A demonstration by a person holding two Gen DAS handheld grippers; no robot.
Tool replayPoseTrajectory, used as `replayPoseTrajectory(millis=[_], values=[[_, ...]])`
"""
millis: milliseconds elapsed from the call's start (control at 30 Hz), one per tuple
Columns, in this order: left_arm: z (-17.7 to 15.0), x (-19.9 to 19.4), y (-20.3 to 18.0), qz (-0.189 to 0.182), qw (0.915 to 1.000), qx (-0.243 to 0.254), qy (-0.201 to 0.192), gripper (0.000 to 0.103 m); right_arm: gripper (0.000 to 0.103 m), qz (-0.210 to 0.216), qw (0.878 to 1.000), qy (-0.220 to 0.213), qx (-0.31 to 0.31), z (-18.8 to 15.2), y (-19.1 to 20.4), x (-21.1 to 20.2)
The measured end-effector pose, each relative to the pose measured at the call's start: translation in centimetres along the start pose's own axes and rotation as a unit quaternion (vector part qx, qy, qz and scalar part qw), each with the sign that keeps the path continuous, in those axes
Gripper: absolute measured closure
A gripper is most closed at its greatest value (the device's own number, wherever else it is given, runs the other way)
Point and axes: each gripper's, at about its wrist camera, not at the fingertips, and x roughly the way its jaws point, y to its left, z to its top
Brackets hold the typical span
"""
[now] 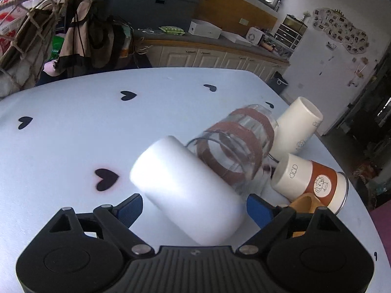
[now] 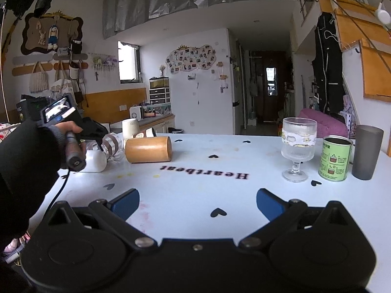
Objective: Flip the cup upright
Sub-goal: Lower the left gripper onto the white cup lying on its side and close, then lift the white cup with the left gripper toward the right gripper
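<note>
Step judged: closing on white cup (image 1: 188, 193) before righting. Grip advised mid-body, squarely, wrist then rolled so mouth ends up.

White cup lies on side on table (image 1: 73, 127), between blue pads of left gripper (image 1: 193, 208), axis toward 11 o'clock; banded glass (image 1: 234, 146) touching at 1 o'clock.

Left jaws spread, contact not confirmed. Right gripper (image 2: 198, 204) spread, nothing held.
</note>
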Motion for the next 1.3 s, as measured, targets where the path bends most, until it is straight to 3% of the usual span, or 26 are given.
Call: replayPoseTrajectory(millis=[167,267,467,700,933,1033,1100,1300], values=[[0.4,1.2,-1.0,0.041,0.9991,-0.011,0.004,0.011,0.000,0.000,1.000,0.000,0.006,-0.2,-0.3,-0.1],[0.5,1.4,-1.2,0.050,0.9986,0.018,0.001,0.012,0.000,0.001,1.000,0.000,0.007,-0.2,-0.5,-0.1],[0.8,0.5,1.9,-0.018,0.9990,0.039,0.014,0.023,0.000,0.001,1.000,-0.002,0.014,-0.3,-0.7,-0.3],[0.7,-0.9,5.6,-0.078,0.9922,0.090,0.037,0.030,0.000,0.009,1.000,0.001,0.008,-0.2,0.0,0.1],[1.8,-0.9,7.4,-0.078,0.9899,0.108,0.050,0.030,0.000,0.011,1.000,0.001,0.004,-0.2,0.5,0.1],[2.4,0.8,7.9,-0.051,0.9907,0.102,0.073,0.038,0.000,0.013,1.000,0.002,0.004,-0.2,0.7,0.2],[2.3,1.2,7.8,-0.040,0.9906,0.116,0.060,0.040,0.000,0.012,1.000,0.002,0.001,-0.2,0.9,0.2],[0.9,-0.5,8.0,-0.076,0.9817,0.161,0.066,0.040,0.000,0.008,1.000,0.001,0.006,-0.1,0.5,0.1]])
